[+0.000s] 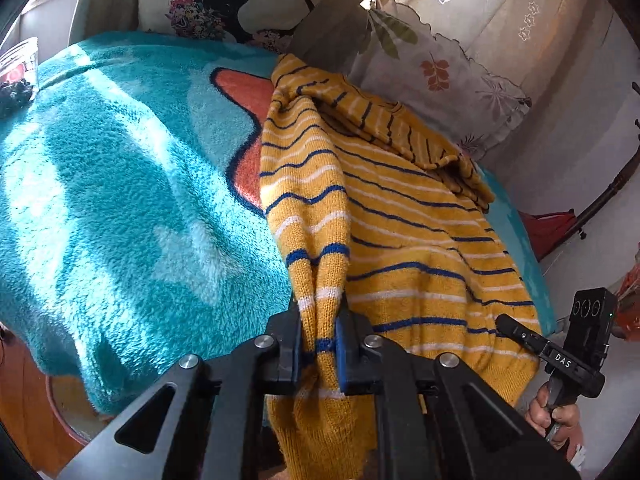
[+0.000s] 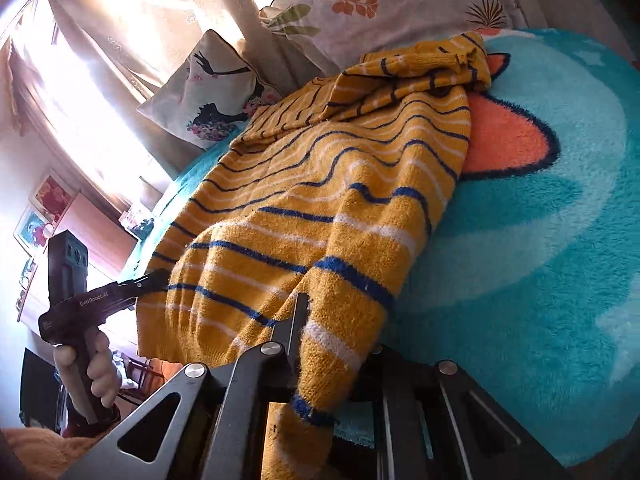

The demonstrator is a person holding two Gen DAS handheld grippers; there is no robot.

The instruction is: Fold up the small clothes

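Note:
A yellow knit sweater (image 1: 404, 216) with blue and white stripes lies on a teal fleece blanket (image 1: 120, 200). It also shows in the right wrist view (image 2: 320, 184). My left gripper (image 1: 318, 344) is shut on the sweater's hem at its near left corner. My right gripper (image 2: 332, 344) is shut on the hem at the other corner, with cloth draped over its fingers. In the left wrist view the right gripper (image 1: 504, 324) touches the sweater's right edge. In the right wrist view the left gripper (image 2: 154, 278) meets the sweater's left edge. A sleeve is folded across the top.
The blanket (image 2: 540, 240) has an orange patch (image 2: 508, 140). A leaf-print pillow (image 1: 440, 80) and a flower-print pillow (image 1: 224, 4) lean behind the sweater. A clear container (image 1: 18, 76) stands at the far left. Curtains (image 2: 100, 80) hang behind.

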